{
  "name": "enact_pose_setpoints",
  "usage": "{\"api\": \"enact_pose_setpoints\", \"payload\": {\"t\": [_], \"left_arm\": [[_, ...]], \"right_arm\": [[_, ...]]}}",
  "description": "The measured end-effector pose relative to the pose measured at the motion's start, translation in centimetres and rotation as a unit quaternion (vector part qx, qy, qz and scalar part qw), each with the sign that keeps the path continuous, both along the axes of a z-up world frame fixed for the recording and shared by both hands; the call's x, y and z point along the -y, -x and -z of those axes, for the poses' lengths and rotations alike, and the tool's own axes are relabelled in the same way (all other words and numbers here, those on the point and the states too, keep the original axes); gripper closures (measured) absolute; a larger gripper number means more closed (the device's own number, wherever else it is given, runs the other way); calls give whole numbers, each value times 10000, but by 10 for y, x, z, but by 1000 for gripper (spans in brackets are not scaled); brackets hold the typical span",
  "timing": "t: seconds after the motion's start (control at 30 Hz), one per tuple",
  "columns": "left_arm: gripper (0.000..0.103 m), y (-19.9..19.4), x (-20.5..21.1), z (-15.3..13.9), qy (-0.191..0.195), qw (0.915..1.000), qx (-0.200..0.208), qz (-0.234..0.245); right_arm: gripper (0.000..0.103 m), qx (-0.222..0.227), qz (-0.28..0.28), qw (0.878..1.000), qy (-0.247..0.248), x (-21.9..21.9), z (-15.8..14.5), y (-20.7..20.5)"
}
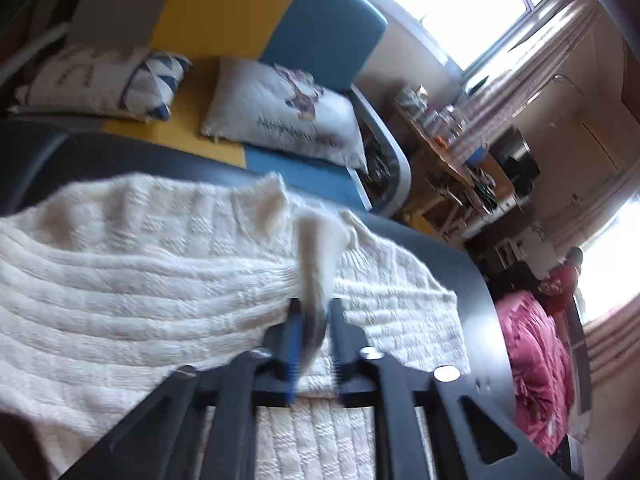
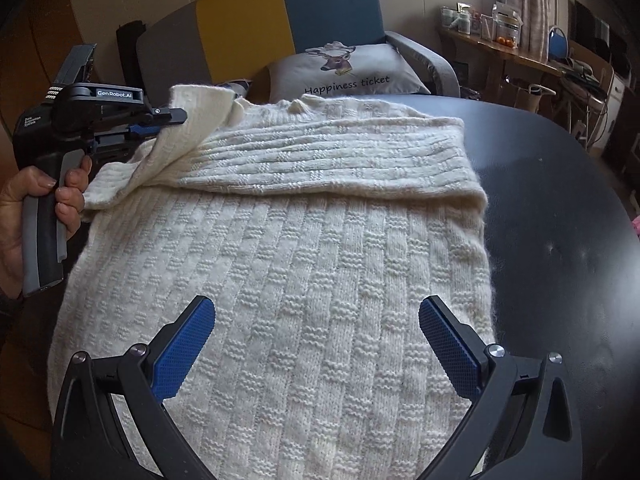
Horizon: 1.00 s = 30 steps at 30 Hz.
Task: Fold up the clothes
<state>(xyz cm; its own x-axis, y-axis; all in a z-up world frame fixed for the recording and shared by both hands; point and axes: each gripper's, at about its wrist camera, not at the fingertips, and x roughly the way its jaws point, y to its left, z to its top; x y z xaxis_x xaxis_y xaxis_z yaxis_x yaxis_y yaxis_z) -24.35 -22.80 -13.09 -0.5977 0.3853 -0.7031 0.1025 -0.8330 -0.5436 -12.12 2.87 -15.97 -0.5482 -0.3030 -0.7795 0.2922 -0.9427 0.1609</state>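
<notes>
Now | left gripper [image 1: 314, 308] narrow, sleeve [image 1: 320, 248] between | right gripper [image 2: 316, 344] wide over sweater [image 2: 300, 260]

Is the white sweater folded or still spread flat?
Partly folded: the sweater's sleeve lies across the chest, body still flat on the table.

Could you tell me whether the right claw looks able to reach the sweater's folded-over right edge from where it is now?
Probably yes. The right claw hangs open above the sweater, and the folded edge lies bare on the table, with nothing between them.
</notes>
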Motion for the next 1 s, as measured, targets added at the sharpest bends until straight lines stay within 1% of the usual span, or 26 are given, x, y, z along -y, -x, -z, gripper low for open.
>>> {"api": "enact_pose_setpoints", "payload": {"t": [0.03,0.1,0.2,0.27,0.37,0.43,0.5,0.57,0.63,0.73,0.77,0.8,0.83,0.87,0.9,0.97,1.0], "left_arm": [[75,1,-1,2,-49,9999,83,46],[75,0,-1,3,-50,9999,136,44],[75,-13,8,-5,-180,9998,-26,-32],[75,-32,21,-15,-302,9993,-177,-128],[75,-65,46,-26,-452,9980,-361,-258],[75,-93,69,-25,-717,9959,-397,-375],[75,-123,99,-18,-975,9924,-372,-655],[75,-149,128,-8,-1129,9880,-364,-988],[75,-171,153,2,-1206,9840,-314,-1271],[76,-192,182,16,-1308,9776,-190,-1638],[76,-196,189,20,-1325,9761,-151,-1715],[76,-199,194,24,-1323,9749,-116,-1787],[76,-201,196,26,-1313,9747,-97,-1806],[76,-201,196,28,-1288,9753,-84,-1792],[76,-201,195,30,-1257,9761,-68,-1773],[76,-200,191,33,-1212,9780,-35,-1697],[76,-199,190,35,-1249,9784,-39,-1646]], "right_arm": [[0,15,-1,10000,28,0,0,0],[0,23,11,10000,84,0,-2,0],[0,11,11,9999,144,-2,-6,-2],[0,28,-12,9991,423,-4,-7,-2],[0,111,-23,9923,1234,-9,-12,-1],[0,170,-48,9832,1815,-10,-16,0],[0,364,-167,9639,2632,-11,-15,7],[0,449,-189,9536,2971,-6,-16,13],[0,481,-316,9563,2867,10,-18,21],[1,538,-388,9561,2855,29,-18,35],[5,562,-372,9542,2913,35,-16,42],[15,589,-356,9521,2979,41,-14,49],[21,674,-267,9526,2955,46,-10,57],[29,765,-172,9531,2923,52,-6,65],[32,835,-71,9516,2958,54,-2,72],[32,1066,122,9388,3273,56,9,88],[32,1172,226,9332,3390,56,14,94]]}}
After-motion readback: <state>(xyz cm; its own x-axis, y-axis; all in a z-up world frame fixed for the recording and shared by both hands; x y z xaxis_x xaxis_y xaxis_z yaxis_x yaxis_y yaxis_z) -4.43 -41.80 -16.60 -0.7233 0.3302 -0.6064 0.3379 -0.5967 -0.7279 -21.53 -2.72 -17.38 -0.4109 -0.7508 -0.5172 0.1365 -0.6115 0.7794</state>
